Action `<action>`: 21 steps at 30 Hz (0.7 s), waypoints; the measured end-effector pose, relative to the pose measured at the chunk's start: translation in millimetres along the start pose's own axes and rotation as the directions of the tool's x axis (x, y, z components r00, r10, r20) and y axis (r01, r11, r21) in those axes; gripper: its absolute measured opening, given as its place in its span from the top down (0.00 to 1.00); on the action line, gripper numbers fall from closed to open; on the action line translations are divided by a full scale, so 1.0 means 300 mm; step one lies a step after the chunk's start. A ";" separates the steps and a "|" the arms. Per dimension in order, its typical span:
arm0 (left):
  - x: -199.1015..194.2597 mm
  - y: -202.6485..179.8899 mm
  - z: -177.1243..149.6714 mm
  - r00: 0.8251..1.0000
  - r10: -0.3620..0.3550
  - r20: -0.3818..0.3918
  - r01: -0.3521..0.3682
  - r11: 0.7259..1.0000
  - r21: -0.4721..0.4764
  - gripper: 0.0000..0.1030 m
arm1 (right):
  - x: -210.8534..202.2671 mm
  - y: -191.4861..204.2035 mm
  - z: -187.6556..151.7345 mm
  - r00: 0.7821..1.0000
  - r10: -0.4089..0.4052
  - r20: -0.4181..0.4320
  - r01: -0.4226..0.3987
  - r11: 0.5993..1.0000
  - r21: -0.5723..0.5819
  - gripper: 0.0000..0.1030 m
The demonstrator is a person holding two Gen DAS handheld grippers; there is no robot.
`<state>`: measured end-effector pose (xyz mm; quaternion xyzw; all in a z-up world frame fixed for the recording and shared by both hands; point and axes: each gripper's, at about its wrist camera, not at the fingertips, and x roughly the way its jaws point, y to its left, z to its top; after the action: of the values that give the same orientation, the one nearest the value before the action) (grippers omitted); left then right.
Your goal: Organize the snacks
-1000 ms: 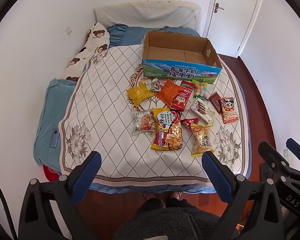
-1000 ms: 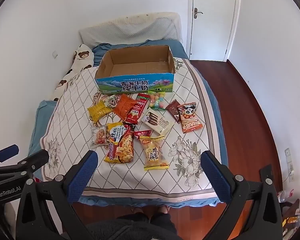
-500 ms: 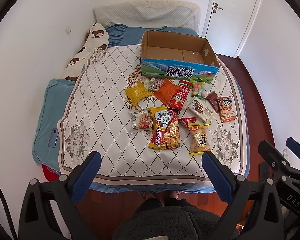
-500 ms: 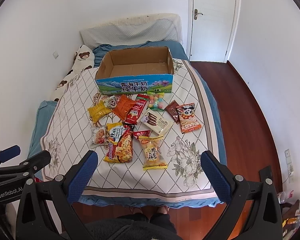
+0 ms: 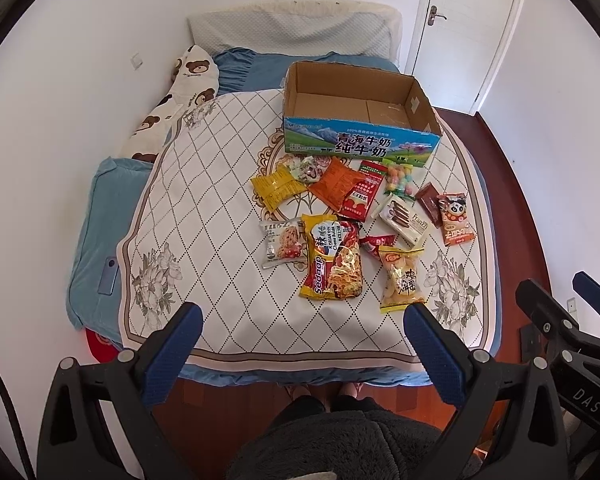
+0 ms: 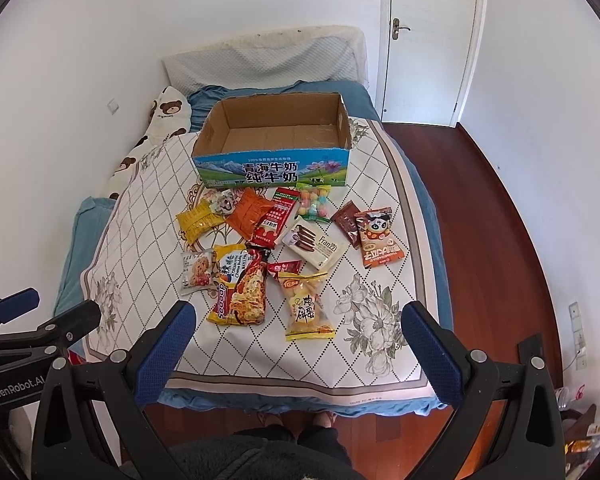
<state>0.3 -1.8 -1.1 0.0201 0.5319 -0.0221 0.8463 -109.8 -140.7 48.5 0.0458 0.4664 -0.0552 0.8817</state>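
Several snack packs lie loose on the quilted bedspread [image 5: 204, 208]: a yellow-red noodle pack [image 5: 332, 258] [image 6: 242, 286], a yellow chip bag [image 5: 400, 278] [image 6: 308, 308], a white Franzzi box [image 5: 404, 220] [image 6: 314, 246] and an orange panda pack [image 5: 456, 220] [image 6: 380, 238]. Behind them stands an empty cardboard box [image 5: 360, 144] [image 6: 272, 170] with a blue printed front. My left gripper [image 5: 300, 334] and right gripper [image 6: 294, 334] hover high over the bed's near edge, both open and holding nothing.
A bear-print pillow [image 5: 172, 104] and a blue pillow [image 5: 100, 232] lie at the bed's left. A white door [image 6: 428, 40] and wooden floor [image 6: 480, 208] are on the right. The person's feet [image 5: 324, 392] stand at the bed's foot.
Both grippers have drifted slightly; the bed and snacks sit a touch higher and further left in the views. No snack has moved, and the jaws stay open.
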 end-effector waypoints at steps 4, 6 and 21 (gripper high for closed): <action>0.000 0.003 0.004 1.000 0.001 0.000 -0.001 1.000 0.002 0.00 | 0.001 -0.001 -0.002 1.000 0.000 -0.001 0.000 1.000 0.000 0.00; 0.000 0.004 0.005 1.000 0.001 -0.001 -0.001 1.000 0.002 0.00 | 0.001 0.000 -0.003 1.000 -0.001 0.001 0.001 1.000 0.000 0.00; 0.011 0.022 0.016 1.000 0.007 -0.003 -0.007 1.000 0.002 0.00 | 0.016 -0.008 0.008 1.000 -0.004 -0.004 0.004 1.000 0.002 0.00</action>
<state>6.5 4.6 -1.9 0.0227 0.5329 -0.0197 0.8456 -105.7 -143.7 45.8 0.0461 0.4681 -0.0573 0.8806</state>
